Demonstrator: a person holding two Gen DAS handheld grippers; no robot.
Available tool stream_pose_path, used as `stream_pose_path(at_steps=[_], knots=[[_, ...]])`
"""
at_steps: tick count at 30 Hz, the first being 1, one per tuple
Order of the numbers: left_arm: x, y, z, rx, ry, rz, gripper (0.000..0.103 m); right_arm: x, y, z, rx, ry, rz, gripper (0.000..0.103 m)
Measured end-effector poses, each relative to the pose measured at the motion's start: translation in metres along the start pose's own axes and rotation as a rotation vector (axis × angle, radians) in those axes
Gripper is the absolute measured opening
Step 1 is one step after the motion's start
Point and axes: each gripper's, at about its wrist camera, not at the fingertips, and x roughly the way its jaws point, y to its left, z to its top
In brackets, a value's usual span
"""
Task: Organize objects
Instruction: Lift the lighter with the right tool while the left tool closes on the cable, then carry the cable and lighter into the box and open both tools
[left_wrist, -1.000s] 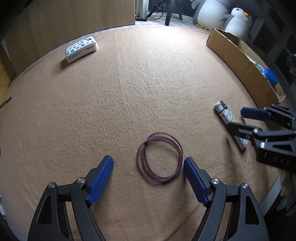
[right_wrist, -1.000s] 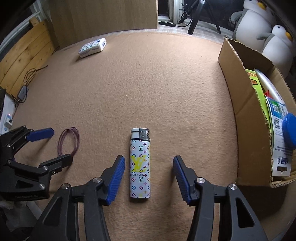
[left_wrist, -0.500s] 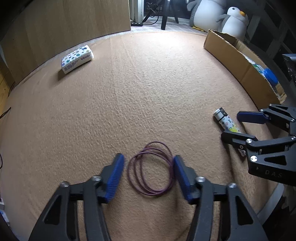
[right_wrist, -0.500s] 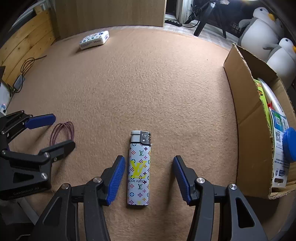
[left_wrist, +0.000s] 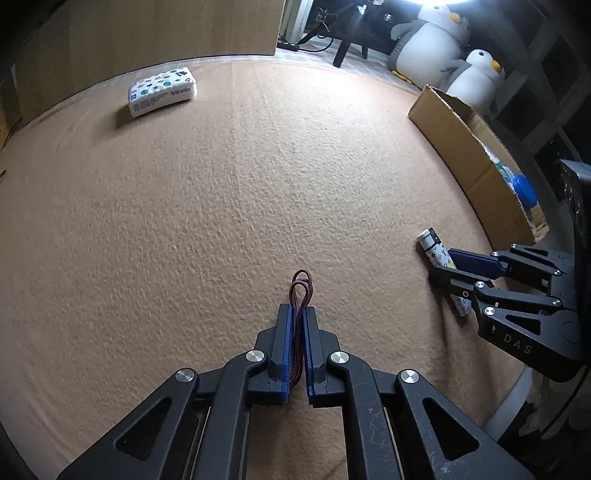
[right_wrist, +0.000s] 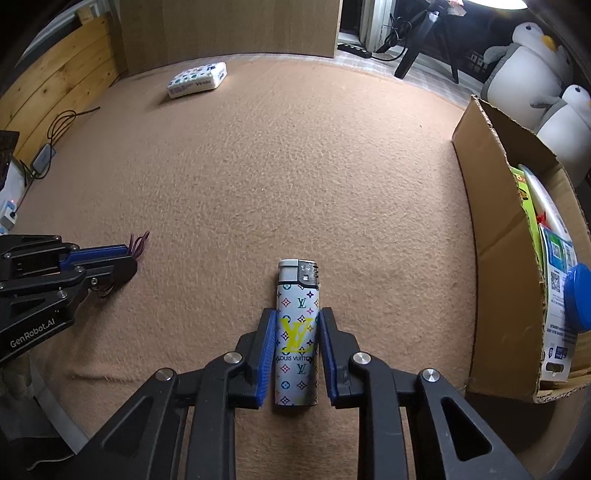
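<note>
Lighter (right_wrist: 297, 332), patterned white, lies on the tan carpet (right_wrist: 295, 166) clamped in the right gripper (right_wrist: 296, 314) jaws; the left gripper (left_wrist: 299, 310) jaws pinch a purple cord loop (left_wrist: 301, 286). Cardboard box (right_wrist: 491, 229) stands just right; tissue pack (right_wrist: 197, 79) lies far off, nothing between.

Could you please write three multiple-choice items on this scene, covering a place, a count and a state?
1. Where does the tissue pack lie?
A. inside the cardboard box
B. on the carpet's far side
C. beside the lighter

2. How many plush penguins show?
A. one
B. two
C. four

3. What does the left gripper hold?
A. nothing
B. the lighter
C. the purple wire loop

Key: B, it lies far off near the wooden panel; B, two sit beyond the box; C, the pads pinch the loop flat.
</note>
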Motion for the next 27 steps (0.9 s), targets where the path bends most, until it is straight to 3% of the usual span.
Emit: stream_pose_path(at_steps=[14, 27], knots=[[-0.02, -0.008, 0.017, 0.017, -0.043, -0.005, 0.005, -0.031, -0.032, 0.0, 0.106, -0.067, 0.045, 0.021], [-0.021, -0.085, 0.098, 0.116, -0.116, -0.098, 0.005, -0.096, -0.101, 0.019, 0.166, -0.202, -0.023, 0.021]])
